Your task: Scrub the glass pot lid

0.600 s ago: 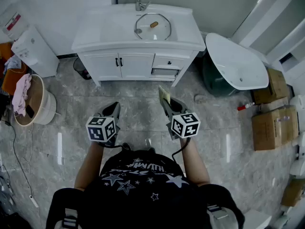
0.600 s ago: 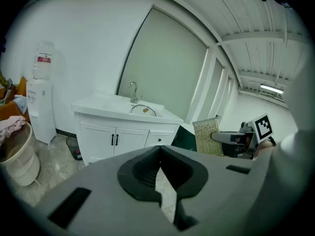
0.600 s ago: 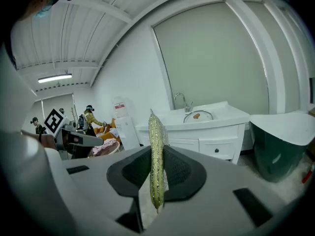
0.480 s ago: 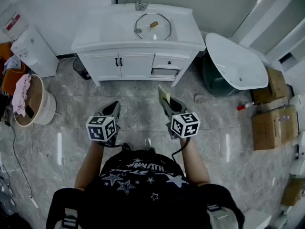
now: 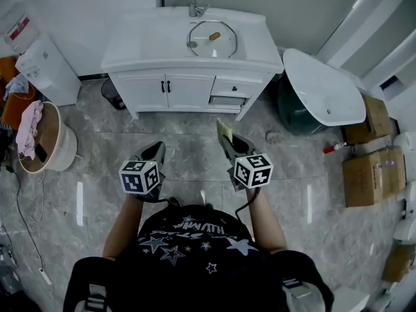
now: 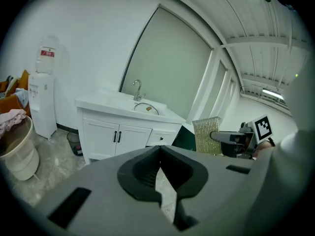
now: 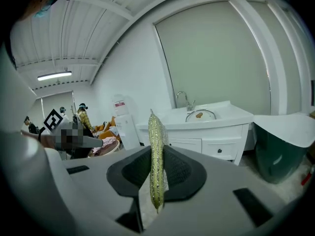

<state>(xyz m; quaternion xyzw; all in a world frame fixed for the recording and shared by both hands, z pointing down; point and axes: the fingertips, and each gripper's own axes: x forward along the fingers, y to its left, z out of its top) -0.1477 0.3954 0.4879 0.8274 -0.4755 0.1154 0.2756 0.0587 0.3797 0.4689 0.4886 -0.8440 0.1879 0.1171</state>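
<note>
The glass lid (image 5: 213, 38) lies flat on the basin in the white cabinet (image 5: 151, 44) at the far side of the room, just in front of the tap (image 5: 190, 0). It is round and clear, with a metal rim and a small brown knob. You stand well back from it on the glossy grey stone floor (image 5: 97, 155), so scrubbing has probably not begun and this looks like the approach. Your right gripper (image 7: 156, 154) is clamped on a thin sponge (image 7: 156, 146), a gold glittery mesh pad held upright and edge-on. Your left gripper (image 6: 158, 151) has its jaws closed together on nothing. Next, walk up to the cabinet, steady the slippery lid, and press the pad's flat face against the glass.
</note>
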